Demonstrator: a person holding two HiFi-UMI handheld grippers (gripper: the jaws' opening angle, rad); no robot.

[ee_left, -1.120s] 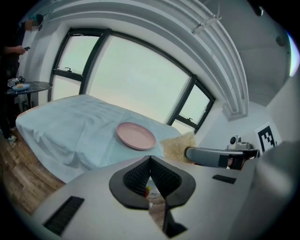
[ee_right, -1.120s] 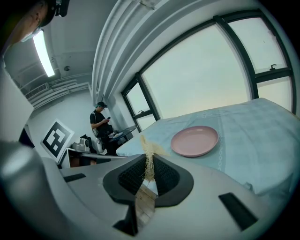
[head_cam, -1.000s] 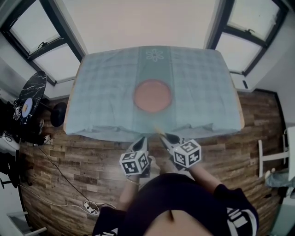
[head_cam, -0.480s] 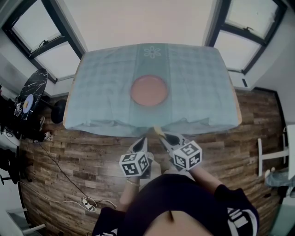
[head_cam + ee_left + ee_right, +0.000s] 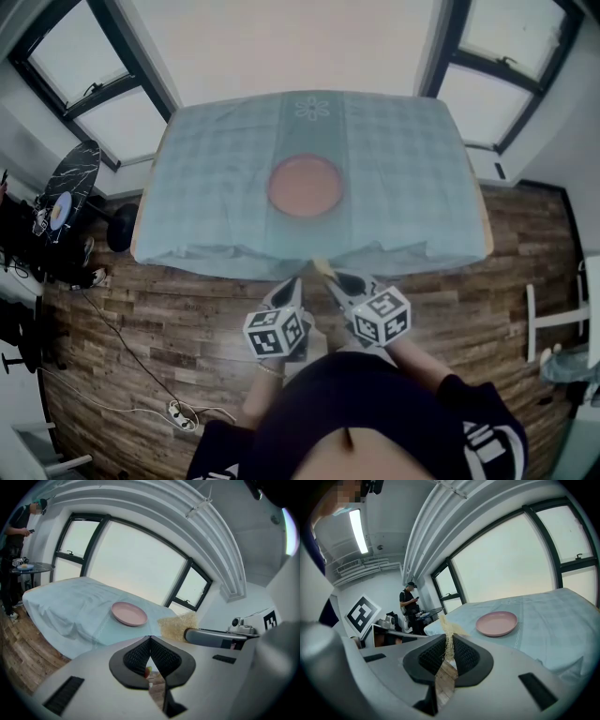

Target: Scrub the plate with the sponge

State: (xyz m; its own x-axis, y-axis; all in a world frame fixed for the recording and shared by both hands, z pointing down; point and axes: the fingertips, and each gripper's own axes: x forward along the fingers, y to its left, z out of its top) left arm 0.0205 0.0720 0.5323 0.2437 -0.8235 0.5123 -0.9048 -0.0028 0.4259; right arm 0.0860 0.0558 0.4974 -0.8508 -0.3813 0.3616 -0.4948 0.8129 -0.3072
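So, plate (image 5: 305,186): round, shallow and pink with a smooth low rim; it lies flat in the middle of the desk and its whole face shows.
Desk (image 5: 403,169): covered by a pale blue-green checked cloth (image 5: 206,216) that hangs in soft folds over the near edge.
Sponge (image 5: 449,630): a pale yellow, coarse, stringy tuft, nipped at one end by the right gripper; it hangs over the floor just short of the desk's near edge, well apart from the plate.
Sponge axis: its length runs on past the jaw tips, the frayed free end pointing toward the desk and the plate.
Right gripper (image 5: 447,641): jaws pressed together on the sponge's thin strands, between ribbed black pads.
Left gripper (image 5: 150,639): jaws closed tip to tip with nothing between them, held just beside the right gripper, close in front of the person's body.
Floor (image 5: 150,319): wooden planks in mixed browns.
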